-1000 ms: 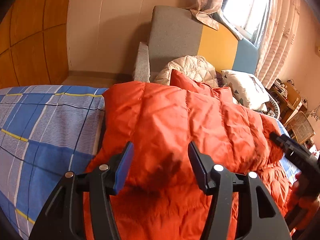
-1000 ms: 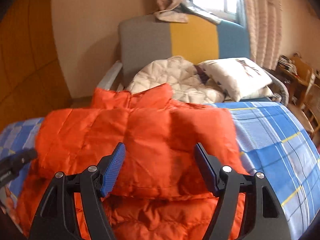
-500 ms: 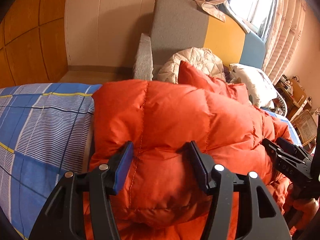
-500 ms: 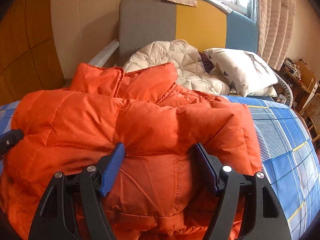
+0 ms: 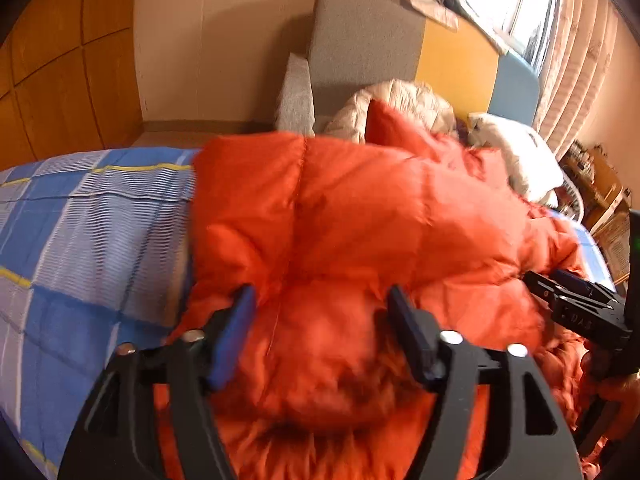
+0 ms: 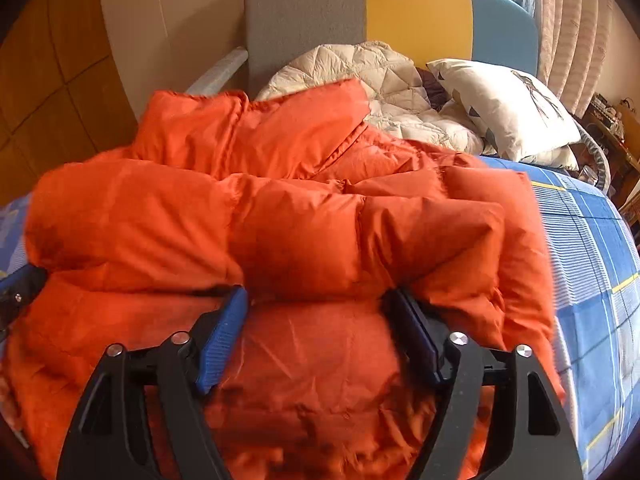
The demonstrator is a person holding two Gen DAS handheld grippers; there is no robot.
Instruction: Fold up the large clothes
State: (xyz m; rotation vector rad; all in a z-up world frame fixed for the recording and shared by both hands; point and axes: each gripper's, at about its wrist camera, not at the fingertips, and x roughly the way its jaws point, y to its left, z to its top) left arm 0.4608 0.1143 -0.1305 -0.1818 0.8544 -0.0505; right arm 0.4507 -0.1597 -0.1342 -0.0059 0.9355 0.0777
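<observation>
- On the blue plaid bedspread [image 5: 92,216]: orange puffer jacket [image 6: 280,232] lies half-folded, top layer doubled over.
- Left gripper [image 5: 320,312] and right gripper [image 6: 316,312]: jaws wide, holding nothing, padding bulging between them.
- Advice: press the fold flat evenly with both, squeeze the air out, and align the edges before the next fold.

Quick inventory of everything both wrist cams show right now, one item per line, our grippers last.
puffer jacket: one, orange, bunched on the bed under both grippers
bedsheet: one, blue plaid with yellow lines, on the bed
quilted garment: one, cream, behind the jacket
pillow: one, white, printed, by the headboard
headboard: one, grey, yellow and blue panels
curtains: pale pink, at the window
left gripper: black, blue pads, open, straddling a jacket fold
right gripper: black, blue pads, open, straddling a jacket fold
</observation>
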